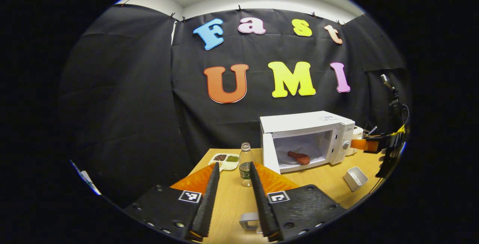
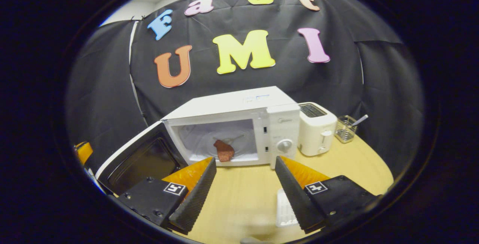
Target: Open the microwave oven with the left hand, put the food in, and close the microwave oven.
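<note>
While the white microwave oven [image 2: 239,124] stands on the pale wooden counter [image 2: 239,195] with its door [image 2: 140,159] swung wide to the left, the reddish-brown piece of food [image 2: 224,150] lies inside its cavity. The right gripper [image 2: 243,178] hangs before the oven, jaws spread apart and holding nothing. The left gripper [image 1: 232,188] is farther back, jaws likewise parted and empty, with a clear plastic bottle [image 1: 245,164] standing between them beyond the tips. A white toaster [image 2: 316,128] sits just beside the oven.
</note>
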